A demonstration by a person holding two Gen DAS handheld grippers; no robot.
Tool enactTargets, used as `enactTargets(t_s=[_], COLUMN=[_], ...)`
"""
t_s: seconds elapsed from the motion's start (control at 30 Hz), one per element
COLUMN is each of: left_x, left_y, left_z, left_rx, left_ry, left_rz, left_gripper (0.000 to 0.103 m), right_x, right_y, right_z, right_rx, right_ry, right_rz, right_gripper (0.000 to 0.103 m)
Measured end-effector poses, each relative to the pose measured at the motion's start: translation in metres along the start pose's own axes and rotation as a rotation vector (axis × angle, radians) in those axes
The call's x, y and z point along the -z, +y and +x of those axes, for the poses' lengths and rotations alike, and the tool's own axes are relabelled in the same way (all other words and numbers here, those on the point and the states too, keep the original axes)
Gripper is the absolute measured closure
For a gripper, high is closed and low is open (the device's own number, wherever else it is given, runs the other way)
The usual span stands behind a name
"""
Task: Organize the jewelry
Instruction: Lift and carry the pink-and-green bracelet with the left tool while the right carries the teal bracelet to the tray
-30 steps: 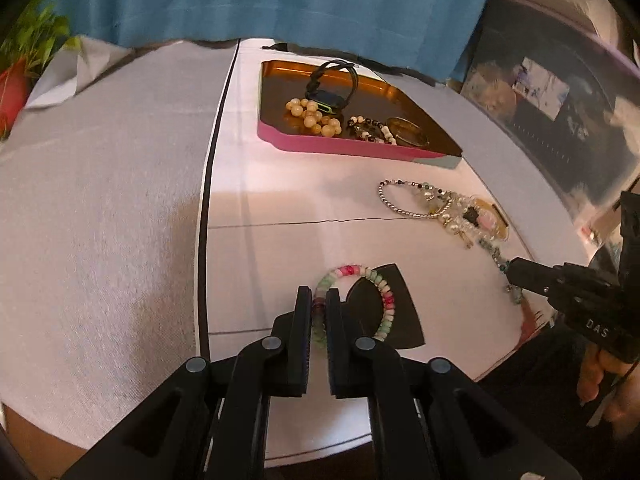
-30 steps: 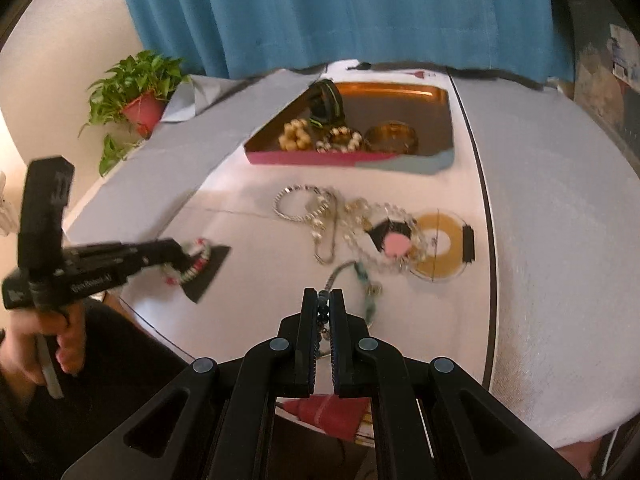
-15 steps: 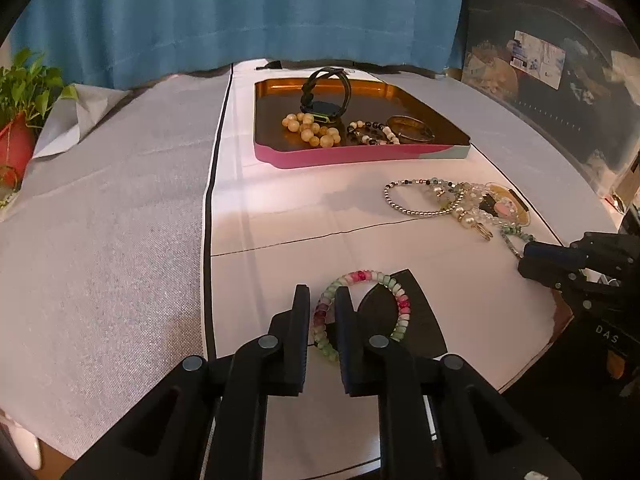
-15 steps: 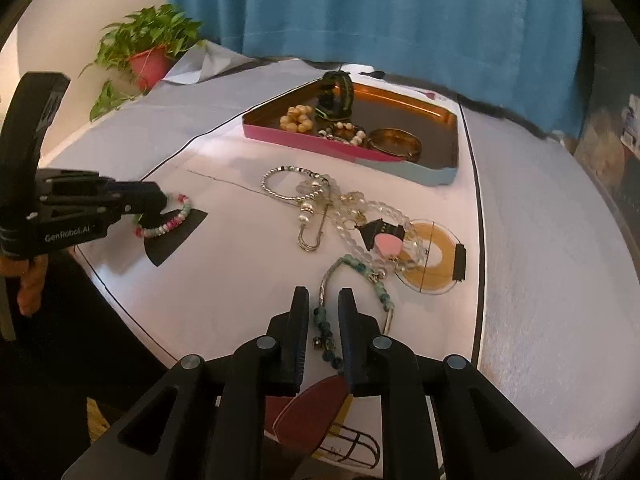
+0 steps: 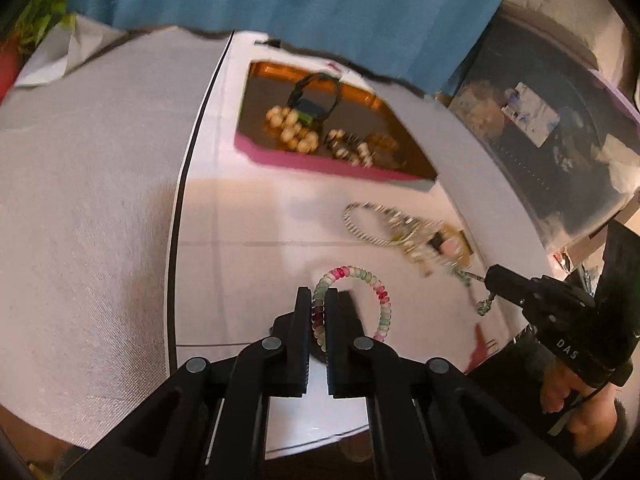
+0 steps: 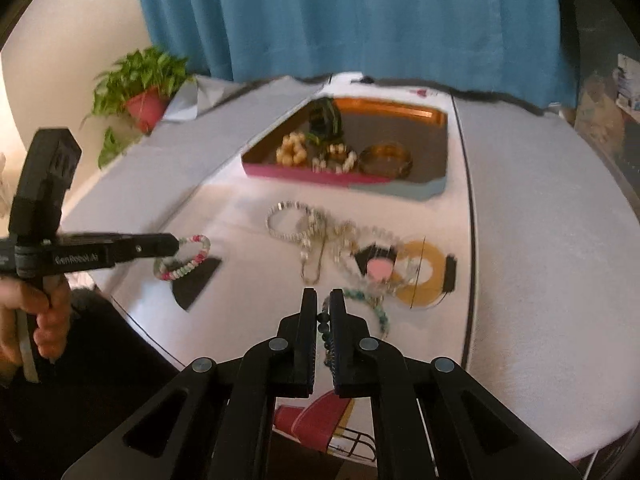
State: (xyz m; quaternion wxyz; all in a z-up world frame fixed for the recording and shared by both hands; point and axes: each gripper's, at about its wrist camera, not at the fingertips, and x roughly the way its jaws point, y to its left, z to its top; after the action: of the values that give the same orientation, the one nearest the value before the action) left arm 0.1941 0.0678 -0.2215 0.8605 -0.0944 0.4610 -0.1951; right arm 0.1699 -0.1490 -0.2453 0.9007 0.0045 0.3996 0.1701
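A pink, green and white bead bracelet (image 5: 382, 300) (image 6: 188, 258) sits between the fingers of my left gripper (image 5: 319, 296) (image 6: 173, 245). Its jaws are closing tight on the near side of the loop, just over a black patch (image 6: 196, 282) on the white mat. My right gripper (image 6: 325, 300) (image 5: 489, 277) is closing its jaws on a thin strand of dark and teal beads (image 6: 378, 312) that trails from a tangled jewelry pile (image 6: 320, 232) (image 5: 404, 230). Behind it stands an orange tray with a pink rim (image 5: 304, 163) (image 6: 304, 174) holding several pieces.
A blue curtain (image 6: 360, 20) hangs behind the table and a potted plant (image 6: 140, 92) stands at its far left corner. Dark cluttered shelving (image 5: 560, 140) lies past the right edge. A gold ring print (image 6: 424, 276) marks the mat. A hand (image 6: 44, 320) grips the left tool.
Both grippers opened slightly half a second ago and have pinched shut again, left on the bracelet, right on the strand. The right one rose a little; both views are blurred by movement.
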Motion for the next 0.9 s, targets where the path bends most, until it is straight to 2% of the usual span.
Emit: enactTargets(t_s=[0.3, 0.57, 0.9], left_x=[-0.028, -0.042, -0.059], left_y=[-0.049, -0.093, -0.110], left_z=[-0.051, -0.088, -0.110], left_rx=[-0.028, -0.089, -0.077], left_ry=[-0.112, -0.211, -0.300], left_rz=[0.064, 0.130, 0.194], left_gripper=[0.099, 0.099, 0.099], right_x=[-0.037, -0.061, -0.087], right_y=[0.014, 0.033, 0.056], right_z=[-0.061, -0.108, -0.135], right_rx=[-0.012, -0.004, -0.002], right_ry=[-0.121, -0.209, -0.282], right_rz=[-0.028, -0.018, -0.051], right_gripper=[0.097, 0.097, 0.097])
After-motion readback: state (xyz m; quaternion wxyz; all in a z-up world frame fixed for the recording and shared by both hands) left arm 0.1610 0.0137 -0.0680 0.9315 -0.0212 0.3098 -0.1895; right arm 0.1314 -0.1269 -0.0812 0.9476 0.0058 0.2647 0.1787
